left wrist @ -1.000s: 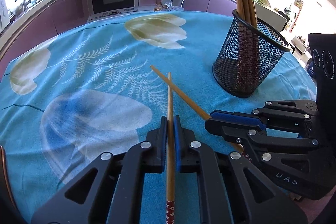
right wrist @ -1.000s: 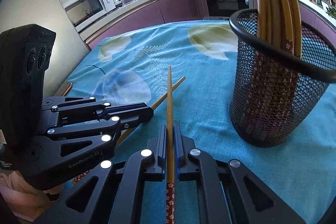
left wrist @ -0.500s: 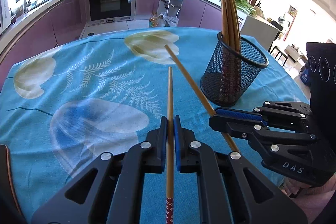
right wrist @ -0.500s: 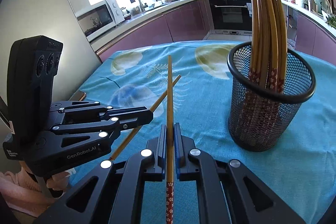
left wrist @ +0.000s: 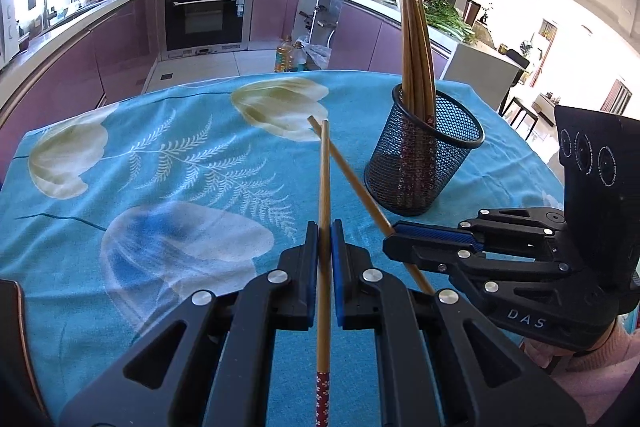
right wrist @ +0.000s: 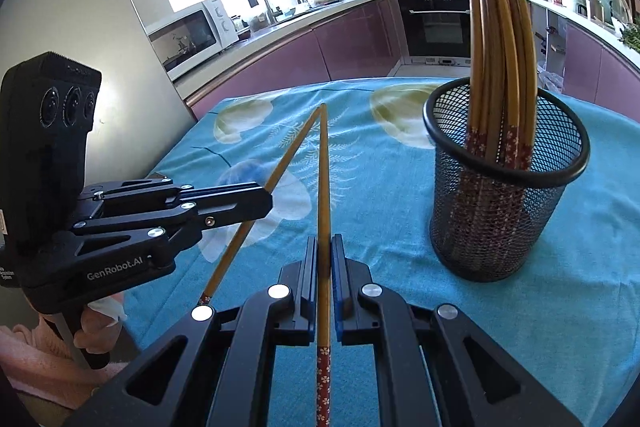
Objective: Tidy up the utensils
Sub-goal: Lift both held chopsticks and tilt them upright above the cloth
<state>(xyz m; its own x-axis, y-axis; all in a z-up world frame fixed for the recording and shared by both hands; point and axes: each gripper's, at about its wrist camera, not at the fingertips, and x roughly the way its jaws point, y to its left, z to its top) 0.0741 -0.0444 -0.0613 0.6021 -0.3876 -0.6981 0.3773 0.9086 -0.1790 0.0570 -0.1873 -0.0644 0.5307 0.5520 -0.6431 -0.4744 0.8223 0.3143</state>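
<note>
My left gripper [left wrist: 324,227] is shut on a wooden chopstick [left wrist: 325,179] that points forward, its tip above the cloth. My right gripper [right wrist: 324,243] is shut on a second chopstick [right wrist: 323,167] in the same way. Each view shows the other gripper: the right gripper [left wrist: 394,239] with its chopstick [left wrist: 348,172], the left gripper [right wrist: 264,203] with its chopstick [right wrist: 292,155]. The two tips nearly meet. A black mesh holder [right wrist: 508,211] stands upright to the right with several chopsticks [right wrist: 500,39] in it; it shows too as the mesh holder [left wrist: 424,163].
A blue floral tablecloth [left wrist: 160,187] covers the round table. A dark flat object [left wrist: 12,327] lies at the table's left edge. Purple kitchen cabinets, an oven [left wrist: 206,15] and a microwave [right wrist: 188,35] stand beyond the far edge. A hand and pink sleeve [right wrist: 48,347] hold the left gripper.
Both grippers have risen with their chopsticks and tipped back. The tips have come off the cloth and now sit close together. The holder looks smaller and farther off.
</note>
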